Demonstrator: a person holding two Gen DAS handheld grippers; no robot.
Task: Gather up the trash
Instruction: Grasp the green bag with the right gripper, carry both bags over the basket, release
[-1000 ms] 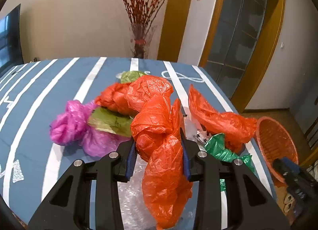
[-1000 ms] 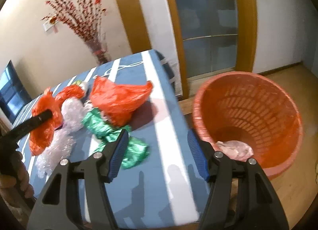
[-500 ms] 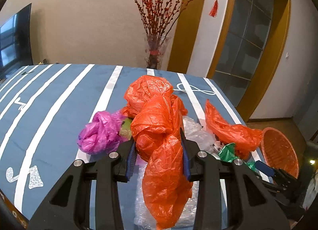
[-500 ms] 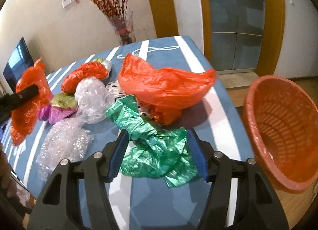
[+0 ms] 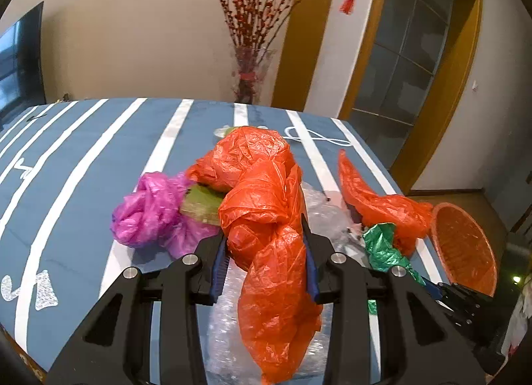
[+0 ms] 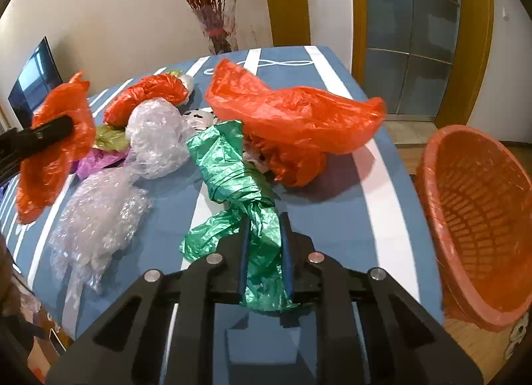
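Trash pickup is mid-grab: right claw [image 6: 264, 245] has just pinched the green bag [image 6: 232, 165], left claw [image 5: 264, 252] grips an orange bag [image 5: 266, 218]; next, carry both beside the tabletop to the basket [image 6: 478, 218].

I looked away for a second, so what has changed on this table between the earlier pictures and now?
The right gripper swung away from the orange basket to the green plastic bag, and its jaws have just been closing on the bag's near end. The left gripper stays clamped on its orange plastic bag, held up. The pink bag and bubble wrap lie as before.
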